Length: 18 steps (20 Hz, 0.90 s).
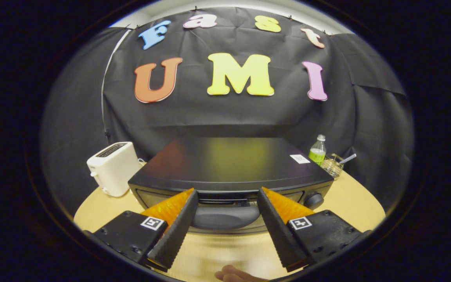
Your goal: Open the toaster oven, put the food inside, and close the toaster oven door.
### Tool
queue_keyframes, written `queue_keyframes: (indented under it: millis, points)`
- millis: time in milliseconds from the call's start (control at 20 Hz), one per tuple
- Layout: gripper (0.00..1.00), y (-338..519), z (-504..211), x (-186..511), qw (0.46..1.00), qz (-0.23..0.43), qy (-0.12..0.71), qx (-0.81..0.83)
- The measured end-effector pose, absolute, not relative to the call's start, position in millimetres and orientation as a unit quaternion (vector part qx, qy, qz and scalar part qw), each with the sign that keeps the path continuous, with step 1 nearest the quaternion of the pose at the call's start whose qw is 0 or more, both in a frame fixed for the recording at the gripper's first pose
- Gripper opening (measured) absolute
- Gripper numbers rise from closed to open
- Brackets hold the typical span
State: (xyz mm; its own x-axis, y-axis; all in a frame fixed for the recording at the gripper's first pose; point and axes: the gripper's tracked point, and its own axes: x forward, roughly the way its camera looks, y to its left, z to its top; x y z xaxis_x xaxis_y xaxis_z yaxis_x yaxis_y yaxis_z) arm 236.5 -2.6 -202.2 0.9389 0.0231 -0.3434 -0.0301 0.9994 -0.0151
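Layout, gripper view. Toaster oven (229, 164) at centre of table (350, 207), directly ahead of gripper (227, 194); its door handle (225, 217) sits btwn the two spread fingers (176, 231), fingertips just at the oven's front edge, apart from handle. Knob (313, 200) on oven front, right of handle. Toaster (112, 168) on table, left of oven, near it. Bottle (318, 150) behind oven's right rear corner; wire basket (333, 166) just right of bottle, w/ utensil (347, 158) in it. Hand (235, 275) below fingers, over table's near edge.
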Motion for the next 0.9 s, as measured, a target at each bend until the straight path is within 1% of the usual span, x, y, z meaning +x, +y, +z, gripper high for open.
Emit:
queue_keyframes:
  millis: [450, 900]
  points:
    - [1.00, -7, -236, 168, 0.971, 0.006, 0.239, -0.013]
    - [1.00, -10, -276, 127, 0.968, 0.012, 0.250, -0.015]
